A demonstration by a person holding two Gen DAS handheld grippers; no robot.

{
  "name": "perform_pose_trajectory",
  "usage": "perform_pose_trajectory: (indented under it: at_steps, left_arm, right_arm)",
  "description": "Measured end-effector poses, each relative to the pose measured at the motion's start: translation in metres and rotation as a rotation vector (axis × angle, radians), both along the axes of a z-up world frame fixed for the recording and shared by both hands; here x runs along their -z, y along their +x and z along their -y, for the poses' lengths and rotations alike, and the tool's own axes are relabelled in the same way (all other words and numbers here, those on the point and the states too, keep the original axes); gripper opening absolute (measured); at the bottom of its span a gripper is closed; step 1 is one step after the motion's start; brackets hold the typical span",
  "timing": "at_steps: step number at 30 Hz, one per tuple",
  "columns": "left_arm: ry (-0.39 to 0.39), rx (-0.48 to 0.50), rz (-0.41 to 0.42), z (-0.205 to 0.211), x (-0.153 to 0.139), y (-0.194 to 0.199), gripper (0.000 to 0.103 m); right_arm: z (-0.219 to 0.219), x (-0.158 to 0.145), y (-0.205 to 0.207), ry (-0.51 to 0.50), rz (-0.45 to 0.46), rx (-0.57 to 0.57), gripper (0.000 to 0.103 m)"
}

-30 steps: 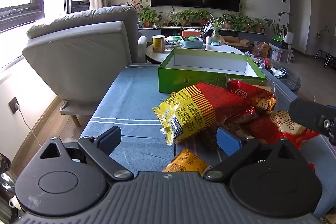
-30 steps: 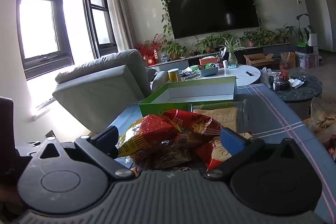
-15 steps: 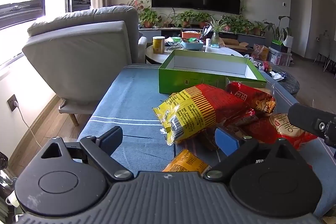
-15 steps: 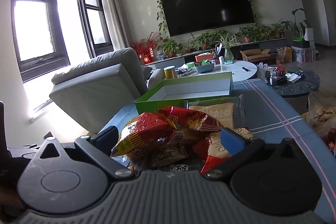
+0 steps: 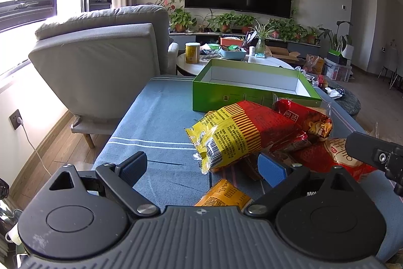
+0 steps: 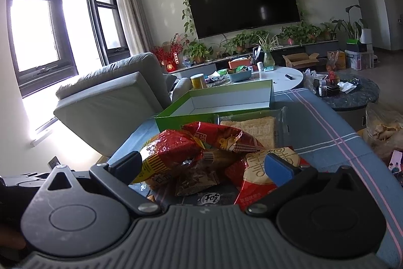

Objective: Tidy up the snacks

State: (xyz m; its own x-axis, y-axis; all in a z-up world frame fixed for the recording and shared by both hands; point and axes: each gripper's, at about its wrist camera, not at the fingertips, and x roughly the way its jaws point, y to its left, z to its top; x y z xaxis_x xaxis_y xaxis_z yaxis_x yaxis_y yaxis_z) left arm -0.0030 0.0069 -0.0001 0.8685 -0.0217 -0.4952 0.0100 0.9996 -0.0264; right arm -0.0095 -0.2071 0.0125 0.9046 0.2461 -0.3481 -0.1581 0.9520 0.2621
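Note:
A pile of snack bags lies on the blue cloth: a yellow-and-red bag [image 5: 241,132], a red bag [image 5: 302,117] behind it, a red-and-white bag [image 5: 327,158] and a small orange packet [image 5: 224,194]. An open, empty green box [image 5: 252,90] stands behind the pile. My left gripper [image 5: 202,167] is open and empty, just short of the yellow-and-red bag. My right gripper [image 6: 201,165] is open and empty over the near side of the pile [image 6: 201,150]; the green box [image 6: 216,102] and a clear pack of crackers [image 6: 249,130] lie beyond.
A grey armchair [image 5: 100,62] stands left of the blue-covered table [image 5: 161,117]. A white round table [image 6: 282,77] with a yellow tin and a bowl is behind the box. A dark side table [image 6: 352,95] is at right. The right gripper's finger [image 5: 372,153] enters the left view.
Both grippers have drifted slightly; the right one has risen and tilted a little over the pile. Nothing has been picked up or moved.

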Motion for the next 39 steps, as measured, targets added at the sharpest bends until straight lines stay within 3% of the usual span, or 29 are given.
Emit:
perform_pose_trajectory:
  at_steps: [39]
  left_arm:
    - [0.001,-0.012,-0.018,-0.0017,0.0048,0.0043,0.094]
  right_arm:
    - [0.0041,0.001,0.0056,0.014,-0.034,0.003,0.085]
